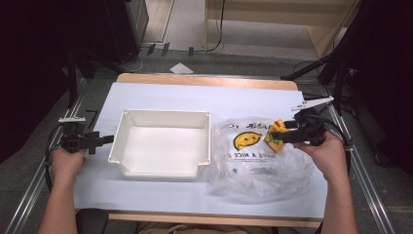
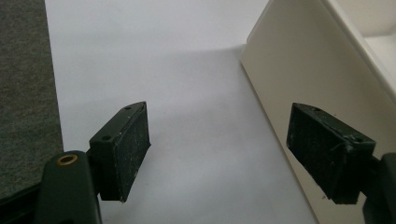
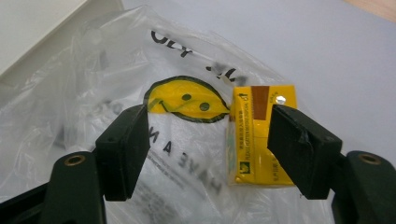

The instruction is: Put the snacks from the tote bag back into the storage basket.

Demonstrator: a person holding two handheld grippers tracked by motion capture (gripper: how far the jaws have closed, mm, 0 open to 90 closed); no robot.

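Currently: right gripper [image 3: 208, 149] spread wide over a crumpled clear plastic bag [image 3: 93, 93] printed with a yellow smiley face; nothing pinched. Small yellow rectangular carton [image 3: 254, 135] standing on the bag just inside the right-hand jaw, touching or nearly so; cannot tell which. High view: right gripper [image 1: 287, 132] held in the right hand [image 1: 328, 155] at the bag's right side [image 1: 258, 168], carton [image 1: 275, 136] at its jaw tips.

Left gripper [image 2: 217, 149] likewise spread, empty, held low over the white sheet [image 2: 187, 93] covering the desk, one jaw close alongside the outer wall of a cream rectangular plastic tray [image 2: 299, 70]. High view: left gripper [image 1: 100, 140] in the left hand [image 1: 67, 161], just left of the tray [image 1: 124, 131]. Tray mid-desk, bag touching its right wall.
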